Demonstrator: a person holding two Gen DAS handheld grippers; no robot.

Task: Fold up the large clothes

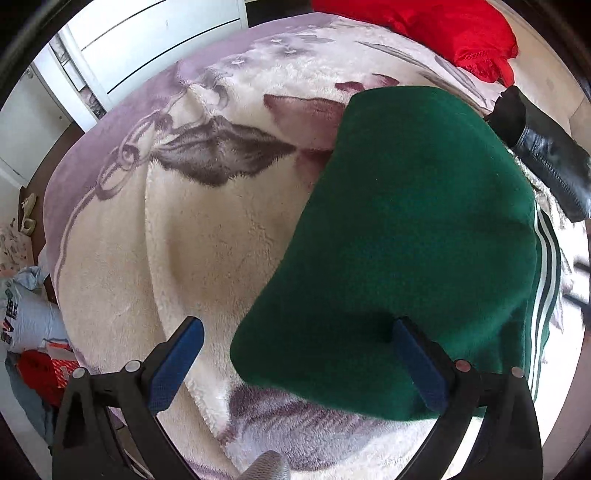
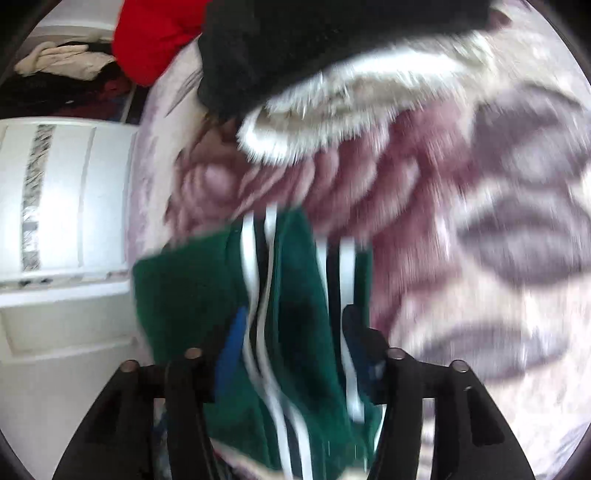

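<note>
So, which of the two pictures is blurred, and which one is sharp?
Right wrist view: strong motion blur smears the green garment and the blanket. Left wrist view: sharp, evenly lit, with fisheye bending toward the edges.

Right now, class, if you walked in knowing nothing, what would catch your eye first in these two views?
The dark green garment with white stripes dominates, lying folded on the cream and purple floral blanket. In the blurred right wrist view, the right gripper has its striped edge between its fingers. The left gripper stands open at its near corner; a red garment lies at the far edge.
</note>
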